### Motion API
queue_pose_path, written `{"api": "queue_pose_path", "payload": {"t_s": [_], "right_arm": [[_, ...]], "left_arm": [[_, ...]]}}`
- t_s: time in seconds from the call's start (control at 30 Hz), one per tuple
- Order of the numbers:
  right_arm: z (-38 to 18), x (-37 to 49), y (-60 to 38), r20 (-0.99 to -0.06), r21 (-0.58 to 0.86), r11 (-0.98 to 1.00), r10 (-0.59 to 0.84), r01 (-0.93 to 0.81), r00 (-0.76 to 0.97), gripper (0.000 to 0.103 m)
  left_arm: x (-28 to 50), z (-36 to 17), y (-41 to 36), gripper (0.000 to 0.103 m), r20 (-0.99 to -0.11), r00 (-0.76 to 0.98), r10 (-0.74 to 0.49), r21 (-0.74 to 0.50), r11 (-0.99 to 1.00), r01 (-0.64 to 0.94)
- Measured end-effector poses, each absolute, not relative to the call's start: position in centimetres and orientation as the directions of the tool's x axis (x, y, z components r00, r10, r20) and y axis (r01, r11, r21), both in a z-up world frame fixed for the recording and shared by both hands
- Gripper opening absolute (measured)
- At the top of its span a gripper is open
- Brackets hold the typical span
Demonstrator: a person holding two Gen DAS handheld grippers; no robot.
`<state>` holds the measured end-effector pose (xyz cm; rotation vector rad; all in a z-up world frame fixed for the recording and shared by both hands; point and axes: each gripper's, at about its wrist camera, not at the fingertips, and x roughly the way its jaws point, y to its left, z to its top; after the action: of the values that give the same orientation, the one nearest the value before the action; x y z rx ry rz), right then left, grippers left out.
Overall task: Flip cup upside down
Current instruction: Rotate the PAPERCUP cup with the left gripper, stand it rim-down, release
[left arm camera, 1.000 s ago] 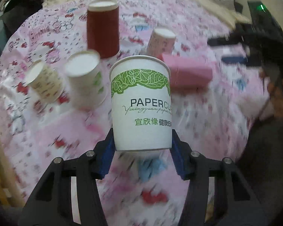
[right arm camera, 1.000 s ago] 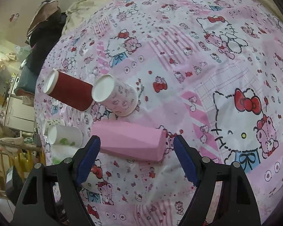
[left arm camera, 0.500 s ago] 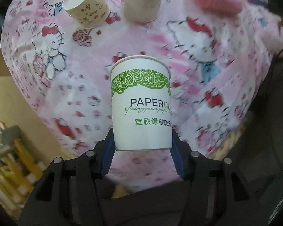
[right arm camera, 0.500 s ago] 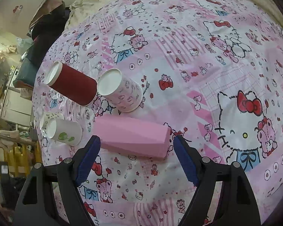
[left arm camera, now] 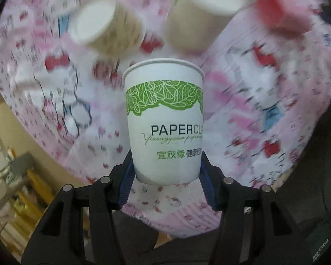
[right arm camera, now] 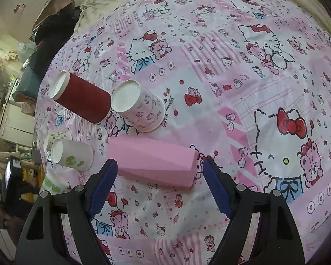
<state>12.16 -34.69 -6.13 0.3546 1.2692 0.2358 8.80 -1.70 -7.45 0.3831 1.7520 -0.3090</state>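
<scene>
While the left gripper [left arm camera: 166, 172] pinches the white paper cup [left arm camera: 164, 121] low on its wall, one blue pad pressed against each side near the base, the cup hangs clear above the pink cartoon-cat cloth [left arm camera: 242, 114] with its rim pointing away from the gripper. The green leaf band and the dark "PAPERCUP" lettering on it read cleanly, though everything behind it is smeared with motion. Two pale cups show as blurs past its rim: one patterned cup [left arm camera: 103, 26] toward the far left of the cloth and a plainer one [left arm camera: 200, 11] toward the far middle. The near edge of the cloth falls away just below the held cup.

The right gripper [right arm camera: 158, 185] hovers with its fingers spread wide and nothing between them, hanging over the near part of the cloth [right arm camera: 209, 70]. Just beyond its fingertips a pink faceted tumbler [right arm camera: 154, 163] lies on its side. Farther out, a dark red cup [right arm camera: 81, 98] and a pink-printed cup [right arm camera: 139, 108] stand upside down, bases up, close beside each other. Near the left edge of the cloth, a white cup with green spots [right arm camera: 71, 154] also stands base up, and a second small patterned cup [right arm camera: 55, 137] peeks out from just behind it. Whether those two touch, I cannot tell. Beyond the left edge lies a cluttered room.
</scene>
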Motion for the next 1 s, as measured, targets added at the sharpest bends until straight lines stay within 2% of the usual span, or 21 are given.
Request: {"api": "queue_pose_path", "payload": {"t_s": [0.1, 0.23, 0.33, 0.4, 0.47, 0.73, 1.0], "right_arm": [[-5.7, 12.0, -34.2, -0.863, 0.431, 0.902, 0.415, -0.009, 0.288, 0.082], [-5.4, 10.7, -31.1, -0.828, 0.510, 0.859, 0.505, -0.048, 0.242, 0.082], [-5.3, 9.4, -26.5, -0.779, 0.587, 0.801, 0.598, -0.112, 0.190, 0.082], [-5.4, 8.9, -24.0, -0.740, 0.645, 0.753, 0.657, -0.130, 0.144, 0.082], [-5.9, 8.4, -21.6, -0.722, 0.671, 0.729, 0.684, -0.131, 0.106, 0.082], [-7.4, 7.5, -15.9, -0.760, 0.634, 0.754, 0.649, -0.171, 0.046, 0.082], [-9.1, 7.4, -15.2, -0.811, 0.577, 0.805, 0.585, -0.139, 0.020, 0.082]], "left_arm": [[7.3, -4.7, -2.4, 0.050, -0.997, -0.075, 0.013, -0.021, 0.903, 0.430], [4.1, -4.0, -2.6, 0.050, -0.998, 0.036, -0.054, -0.035, 0.917, 0.398], [2.8, -4.5, -2.7, 0.050, -0.990, 0.078, -0.121, -0.088, 0.937, 0.337], [2.4, -5.2, -2.2, 0.050, -0.978, 0.074, -0.194, -0.165, 0.943, 0.288], [2.0, -5.6, -2.4, 0.050, -0.975, 0.065, -0.214, -0.187, 0.940, 0.287], [1.3, -5.4, -2.9, 0.050, -0.963, 0.063, -0.261, -0.228, 0.919, 0.322], [1.2, -4.6, -2.1, 0.049, -0.966, 0.110, -0.232, -0.185, 0.926, 0.330]]}}
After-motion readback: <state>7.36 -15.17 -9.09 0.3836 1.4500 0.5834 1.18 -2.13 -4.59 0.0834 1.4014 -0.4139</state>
